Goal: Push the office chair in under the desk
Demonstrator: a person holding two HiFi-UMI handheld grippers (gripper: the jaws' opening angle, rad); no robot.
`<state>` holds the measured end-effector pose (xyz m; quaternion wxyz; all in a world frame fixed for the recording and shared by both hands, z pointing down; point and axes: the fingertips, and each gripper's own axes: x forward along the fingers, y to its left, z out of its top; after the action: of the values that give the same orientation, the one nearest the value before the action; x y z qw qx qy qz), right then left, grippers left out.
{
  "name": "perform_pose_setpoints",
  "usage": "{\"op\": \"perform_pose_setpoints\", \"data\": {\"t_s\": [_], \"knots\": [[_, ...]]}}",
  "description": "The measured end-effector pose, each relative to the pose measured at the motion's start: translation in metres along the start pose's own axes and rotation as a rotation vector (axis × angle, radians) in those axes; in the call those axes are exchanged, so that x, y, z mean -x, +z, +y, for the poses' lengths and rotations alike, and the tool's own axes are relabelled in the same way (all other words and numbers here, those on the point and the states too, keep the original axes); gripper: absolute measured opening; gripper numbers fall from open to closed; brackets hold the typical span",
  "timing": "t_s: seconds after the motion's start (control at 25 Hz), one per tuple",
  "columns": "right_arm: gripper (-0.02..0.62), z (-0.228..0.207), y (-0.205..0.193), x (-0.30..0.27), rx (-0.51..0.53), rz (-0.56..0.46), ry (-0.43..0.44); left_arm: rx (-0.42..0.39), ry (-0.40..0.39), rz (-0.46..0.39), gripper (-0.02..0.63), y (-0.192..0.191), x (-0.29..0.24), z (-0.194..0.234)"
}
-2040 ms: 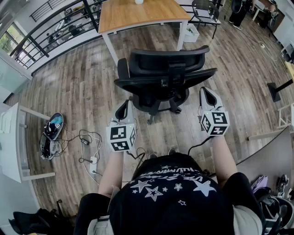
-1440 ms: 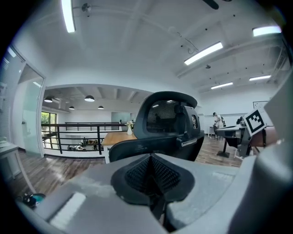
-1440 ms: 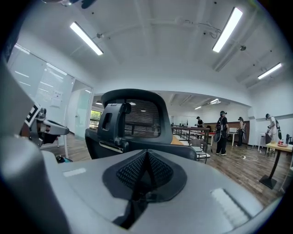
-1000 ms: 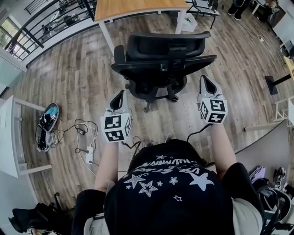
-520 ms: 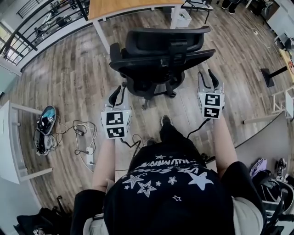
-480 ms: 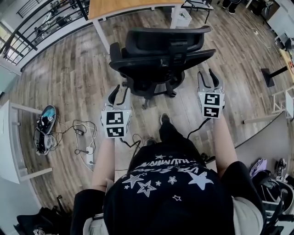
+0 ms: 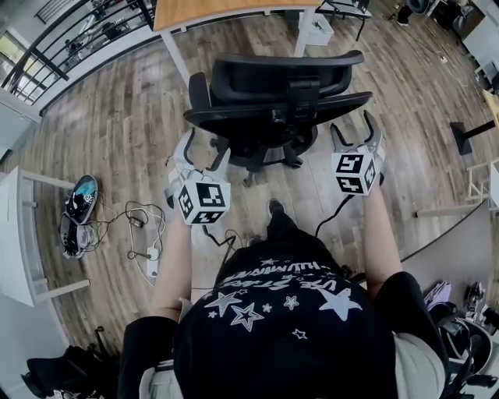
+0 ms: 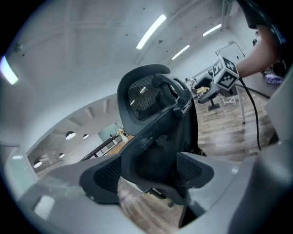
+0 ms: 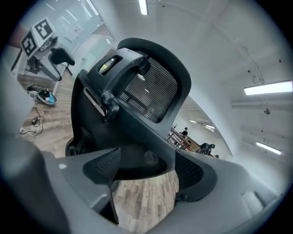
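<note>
One chair (image 7: 281,86), one desk (image 7: 210,9), two grippers. The chair stands at 12 o'clock from the person, short of the desk. The left gripper (image 7: 204,152) and right gripper (image 7: 355,128) have just been opening. Both now gape wide and grip nothing, with the chair back showing in each gap. Only the head view shows the desk.

Layout, seen from above. The office chair (image 7: 273,101) stands on the floor (image 7: 117,132) with its back toward me. It is in front of the surface (image 7: 210,9), whose near edge lies just beyond it. My left tool (image 7: 204,152) sits just behind the chair's left side and my right tool (image 7: 355,128) just behind its right. The jaws of both have just been opening, with nothing between them and the chair's back just ahead. Left of the chair, well apart, lie cables (image 7: 148,234), then shoes (image 7: 78,214) beside a side table (image 7: 19,234).
</note>
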<state>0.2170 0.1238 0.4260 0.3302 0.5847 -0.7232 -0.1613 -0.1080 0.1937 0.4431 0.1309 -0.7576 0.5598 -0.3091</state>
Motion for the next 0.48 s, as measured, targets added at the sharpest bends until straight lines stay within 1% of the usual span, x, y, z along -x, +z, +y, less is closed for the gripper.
{"op": "perform_pose_setpoints", "data": {"t_s": [0.12, 0.2, 0.4, 0.48], "knots": [[0.380, -0.001, 0.000, -0.012, 0.045, 0.009, -0.006, -0.105, 0.063, 0.005, 0.385, 0.007, -0.012, 0.011], [0.379, -0.005, 0.002, -0.018, 0.071, -0.003, -0.025, -0.145, 0.089, 0.003, 0.385, 0.012, -0.019, 0.017], [0.379, -0.016, 0.008, -0.034, 0.156, -0.010, -0.058, -0.247, 0.095, 0.045, 0.383, 0.014, -0.041, 0.023], [0.379, -0.019, 0.011, -0.042, 0.189, -0.011, -0.064, -0.307, 0.110, 0.062, 0.383, 0.016, -0.049, 0.026]]}}
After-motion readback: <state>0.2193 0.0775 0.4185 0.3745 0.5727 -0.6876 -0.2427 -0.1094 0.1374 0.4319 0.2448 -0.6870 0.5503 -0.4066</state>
